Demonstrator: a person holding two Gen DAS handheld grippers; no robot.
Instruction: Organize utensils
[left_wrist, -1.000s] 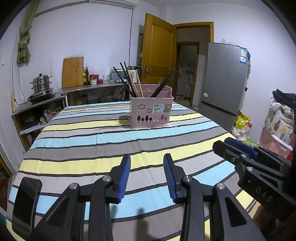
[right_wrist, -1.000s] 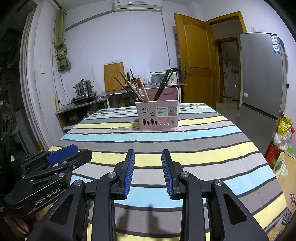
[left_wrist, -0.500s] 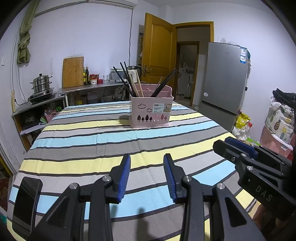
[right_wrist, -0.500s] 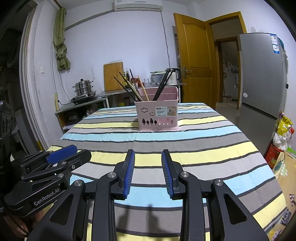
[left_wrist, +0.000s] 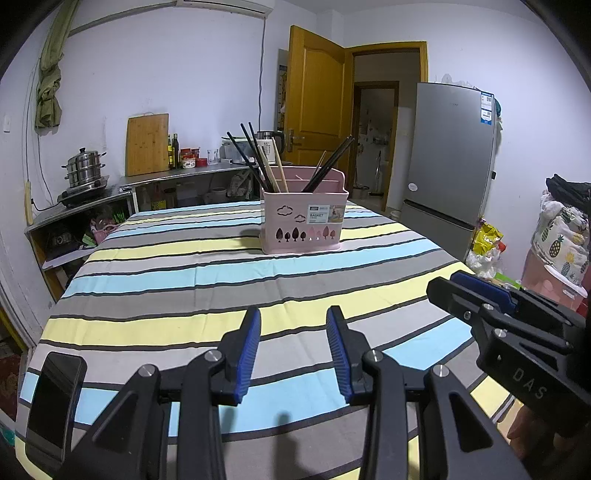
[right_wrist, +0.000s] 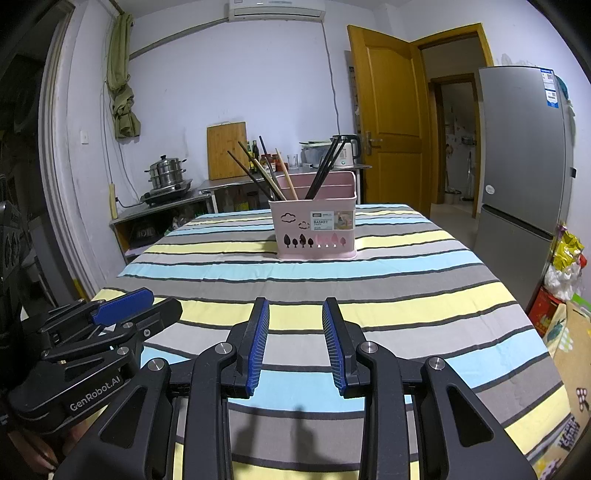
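Observation:
A pink utensil basket stands far back on the striped tablecloth. Dark and wooden chopsticks lean out of it on the left, and another dark pair leans to the right. My left gripper hovers open over the table's near edge with nothing between its blue pads. My right gripper is open and empty too, beside the left one. Each shows in the other's view: the right gripper and the left gripper.
A black phone lies at the near left corner of the table. Behind the table runs a steel counter with a steamer pot, a cutting board and bottles. A grey fridge and bags stand to the right, by an open door.

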